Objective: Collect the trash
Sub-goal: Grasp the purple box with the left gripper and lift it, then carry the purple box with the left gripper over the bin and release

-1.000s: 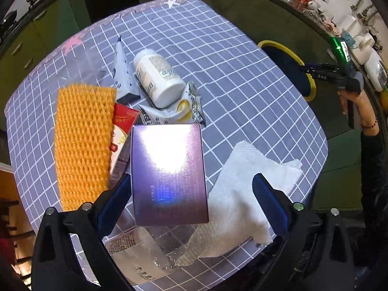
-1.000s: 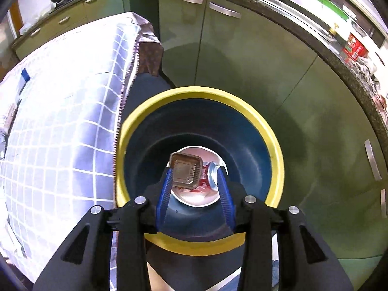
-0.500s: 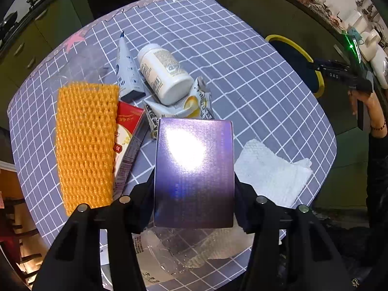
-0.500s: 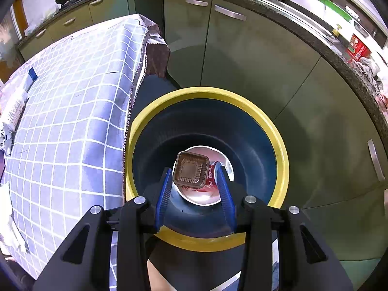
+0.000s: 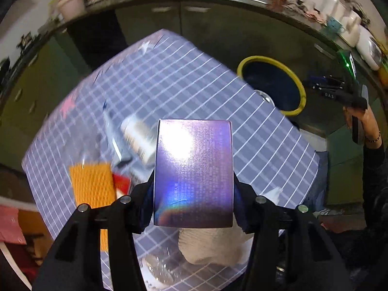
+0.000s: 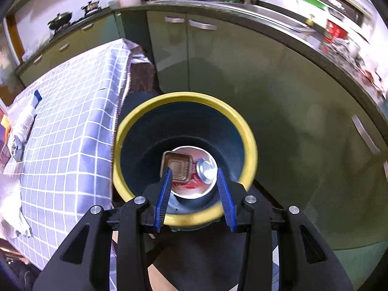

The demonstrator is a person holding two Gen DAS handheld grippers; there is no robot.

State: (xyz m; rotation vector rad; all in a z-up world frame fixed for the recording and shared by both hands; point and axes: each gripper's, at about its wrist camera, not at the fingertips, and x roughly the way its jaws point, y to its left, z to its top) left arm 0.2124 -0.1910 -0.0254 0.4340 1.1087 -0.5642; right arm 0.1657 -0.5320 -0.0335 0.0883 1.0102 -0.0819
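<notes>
My left gripper (image 5: 194,194) is shut on a shiny purple box (image 5: 194,169) and holds it upright above the checked tablecloth (image 5: 194,84). The blue bin with a yellow rim (image 5: 299,92) stands on the floor beyond the table's right edge. In the right wrist view my right gripper (image 6: 194,181) hangs over that bin (image 6: 184,97), its blue pads apart with nothing between them. At the bin's bottom lie a brown plastic tray (image 6: 178,167), a red can (image 6: 206,169) and a white bowl (image 6: 191,194).
On the table lie an orange foam net (image 5: 92,184), a white bottle (image 5: 138,135), a tube (image 5: 111,131), a red packet (image 5: 121,181), a paper towel (image 5: 213,247) and clear plastic (image 5: 157,266). Green cabinets (image 6: 242,60) curve behind the bin.
The left jaws closed on the purple box and lifted it off the table, swinging toward the bin. The right gripper rose and drew back a little over the bin.
</notes>
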